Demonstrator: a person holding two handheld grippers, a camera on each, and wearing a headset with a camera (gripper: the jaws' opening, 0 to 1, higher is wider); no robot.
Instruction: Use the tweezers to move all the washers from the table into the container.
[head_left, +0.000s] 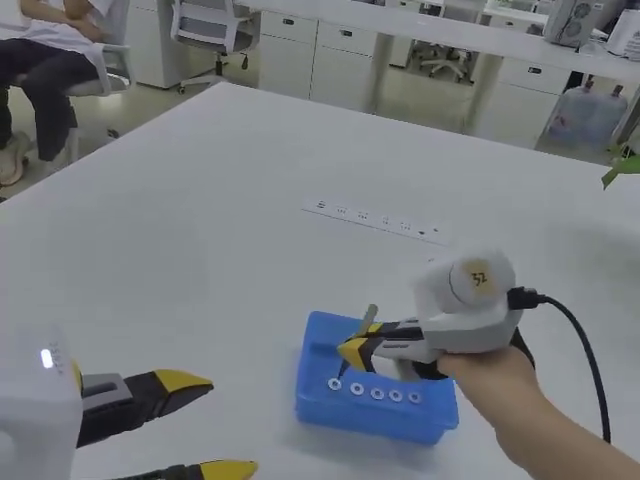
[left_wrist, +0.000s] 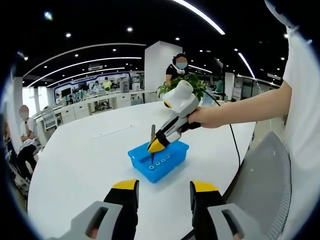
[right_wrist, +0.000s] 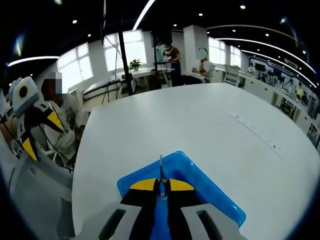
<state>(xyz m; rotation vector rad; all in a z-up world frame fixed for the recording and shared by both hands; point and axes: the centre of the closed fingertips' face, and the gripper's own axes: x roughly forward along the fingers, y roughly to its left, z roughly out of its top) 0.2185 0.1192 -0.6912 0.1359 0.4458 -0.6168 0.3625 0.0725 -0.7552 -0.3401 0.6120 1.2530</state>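
The right gripper (head_left: 350, 352) is clamped tight on the tweezers (head_left: 368, 320), whose tips point down into the left end of the blue container (head_left: 370, 418), by the leftmost washer; whether they grip it cannot be told. 5 washers (head_left: 377, 393) lie in a row along the container's near side. The left gripper (head_left: 232, 427) hovers near left of the container, jaws spread wide and holding nothing. Judging by this, most of the task is done. The pictures do not settle whether any washers are left on the white table (head_left: 250, 270).
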